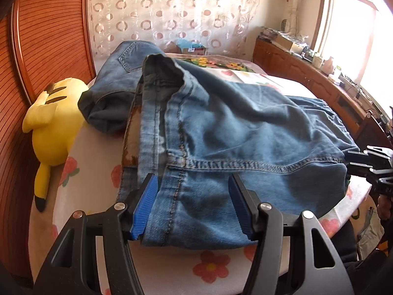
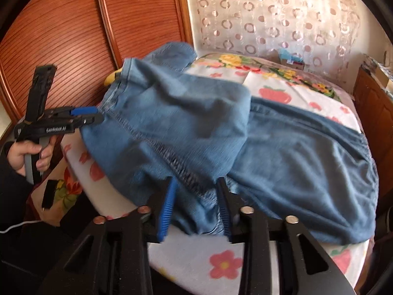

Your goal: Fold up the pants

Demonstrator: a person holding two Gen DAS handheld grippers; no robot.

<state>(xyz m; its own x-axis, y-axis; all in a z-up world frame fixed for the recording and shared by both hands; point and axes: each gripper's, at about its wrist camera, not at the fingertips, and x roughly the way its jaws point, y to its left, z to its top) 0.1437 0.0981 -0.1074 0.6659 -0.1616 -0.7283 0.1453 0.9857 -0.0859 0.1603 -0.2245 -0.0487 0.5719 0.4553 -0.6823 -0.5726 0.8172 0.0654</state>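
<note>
On top of the flowery bed sheet [image 1: 216, 268] lie the blue jeans [image 1: 245, 127], folded over so one part rests on another. They fill most of the near end of the bed. The left gripper [image 1: 194, 204] has its blue pads [image 1: 145, 206] spread wide, one on each side of the near edge of the jeans, by a stitched seam. The pads do not squeeze the cloth. The right gripper [image 2: 196, 206] is at another near edge of the jeans. Its jaws are closer together, with a bunch of cloth between them. The picture is blurry there, so I cannot tell if they pinch it. A hand [image 2: 27, 154] holds the left gripper's handle. A yellow plush toy [image 1: 51, 125] lies on the left by the brown wooden headboard [image 1: 49, 36]. A curtain with rings [image 1: 172, 12] hangs at the far side.
</note>
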